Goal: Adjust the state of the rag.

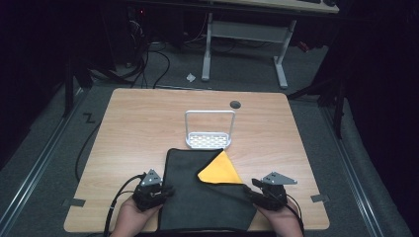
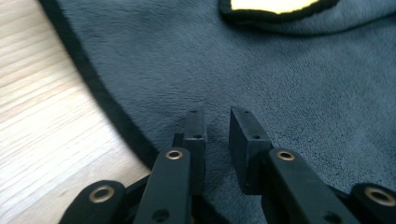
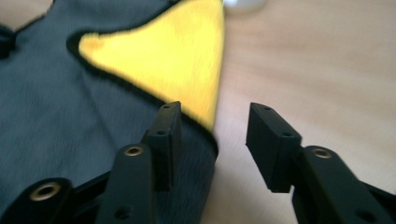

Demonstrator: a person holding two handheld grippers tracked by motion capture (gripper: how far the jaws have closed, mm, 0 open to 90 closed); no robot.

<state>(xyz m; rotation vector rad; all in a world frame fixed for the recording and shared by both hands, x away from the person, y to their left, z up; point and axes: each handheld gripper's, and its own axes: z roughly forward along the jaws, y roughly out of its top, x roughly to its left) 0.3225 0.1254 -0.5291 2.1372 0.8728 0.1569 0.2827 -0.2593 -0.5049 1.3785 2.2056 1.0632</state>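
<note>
Fingers [image 3: 163,126] of right gripper [image 3: 212,135] are gaping, straddling cloth [image 1: 202,197] edge, gripping nothing. Left gripper [image 2: 217,135] is hovering nearly closed, empty. Close squarely on the hem.

White wire rack [image 1: 209,129], wooden table [image 1: 133,128]

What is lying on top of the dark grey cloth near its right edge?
A corner of the dark grey fleece cloth is folded over onto it, showing its triangular yellow underside. The grey part below that flap is covered, so it cannot be seen.
</note>
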